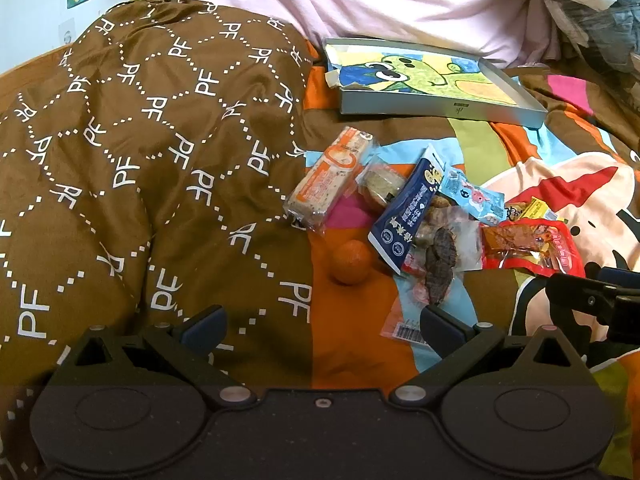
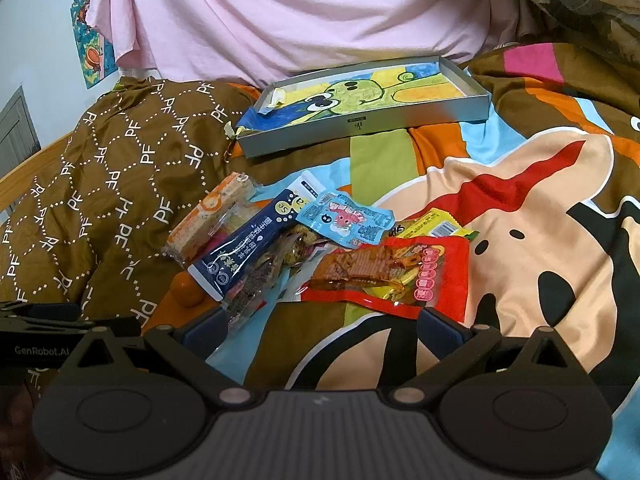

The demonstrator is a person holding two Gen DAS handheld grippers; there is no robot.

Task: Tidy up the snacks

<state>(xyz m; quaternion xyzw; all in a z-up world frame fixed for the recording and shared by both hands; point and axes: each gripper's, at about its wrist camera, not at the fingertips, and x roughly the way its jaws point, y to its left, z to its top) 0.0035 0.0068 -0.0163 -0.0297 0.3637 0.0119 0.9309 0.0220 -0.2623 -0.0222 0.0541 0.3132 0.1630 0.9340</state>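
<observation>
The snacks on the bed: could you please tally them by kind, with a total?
Wrapped cakes or breads: 2, the orange-wrapped cake and the clear-wrapped pastry.
Sealed packets: 5, dark blue, light blue, red, yellow, clear with dark pieces.
Fruit: 1, the orange.
Total: 8.

Glossy plastic snack wrappers point(image 2: 384, 276) on a smooth cloth bedcover point(image 2: 540, 240).

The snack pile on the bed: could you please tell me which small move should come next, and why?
Probably ease the right hand-held gripper forward onto the red packet. Both grippers are open and empty, the grey tray holds no snacks, and that packet lies nearest, on top.
</observation>
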